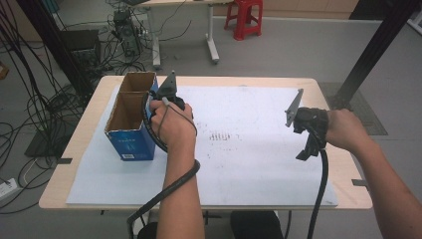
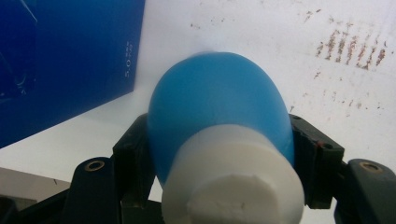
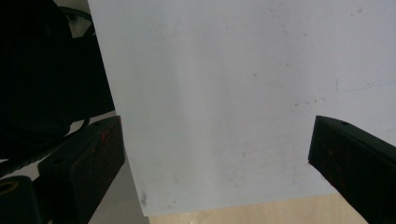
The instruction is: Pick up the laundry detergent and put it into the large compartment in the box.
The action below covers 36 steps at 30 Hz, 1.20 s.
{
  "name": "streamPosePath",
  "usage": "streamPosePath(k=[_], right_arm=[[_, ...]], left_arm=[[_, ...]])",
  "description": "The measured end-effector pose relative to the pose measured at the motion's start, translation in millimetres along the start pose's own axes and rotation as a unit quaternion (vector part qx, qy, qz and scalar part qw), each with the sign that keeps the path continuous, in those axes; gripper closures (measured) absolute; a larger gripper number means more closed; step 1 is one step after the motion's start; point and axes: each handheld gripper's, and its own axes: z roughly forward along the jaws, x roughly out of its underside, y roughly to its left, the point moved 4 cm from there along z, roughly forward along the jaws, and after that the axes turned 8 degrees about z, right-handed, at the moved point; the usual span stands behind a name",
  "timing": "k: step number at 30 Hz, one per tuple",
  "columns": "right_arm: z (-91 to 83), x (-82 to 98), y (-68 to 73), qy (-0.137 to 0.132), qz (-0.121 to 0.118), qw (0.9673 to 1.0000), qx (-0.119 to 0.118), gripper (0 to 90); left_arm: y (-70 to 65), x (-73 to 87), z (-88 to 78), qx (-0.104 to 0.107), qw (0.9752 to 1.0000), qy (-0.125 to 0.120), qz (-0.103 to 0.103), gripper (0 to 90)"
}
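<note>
A blue bulb-shaped thing (image 2: 219, 93) with a white cylindrical end (image 2: 233, 177) sits between my left gripper's (image 2: 219, 140) black jaws, which press on both its sides. In the high view the left gripper (image 1: 171, 99) hangs over the white sheet (image 1: 249, 159), right beside an open blue cardboard box (image 1: 132, 117), and the hand hides the bulb. The box's blue side (image 2: 65, 60) stands just beyond the bulb. My right gripper (image 1: 308, 127) hovers over the sheet's right part. Its jaws (image 3: 215, 149) stand wide apart with nothing between them, above the sheet's edge (image 3: 219, 116).
The wooden table (image 1: 79, 144) carries the sheet, which has faint brown marks (image 1: 221, 135) near its middle. Beyond the table are a red stool (image 1: 244, 17), another table's legs (image 1: 211, 45) and cables (image 1: 30, 99) on the floor at left. A black post (image 1: 378, 45) rises at right.
</note>
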Motion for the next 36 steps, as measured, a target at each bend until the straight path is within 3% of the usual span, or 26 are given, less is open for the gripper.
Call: streamPosePath(k=[36], right_arm=[[-1.2,-2.3,1.1,0.001,-0.001,1.0,0.002,3.7]], left_arm=[[0.7,0.2,0.2,0.001,1.0,0.0,-0.001,34.6]])
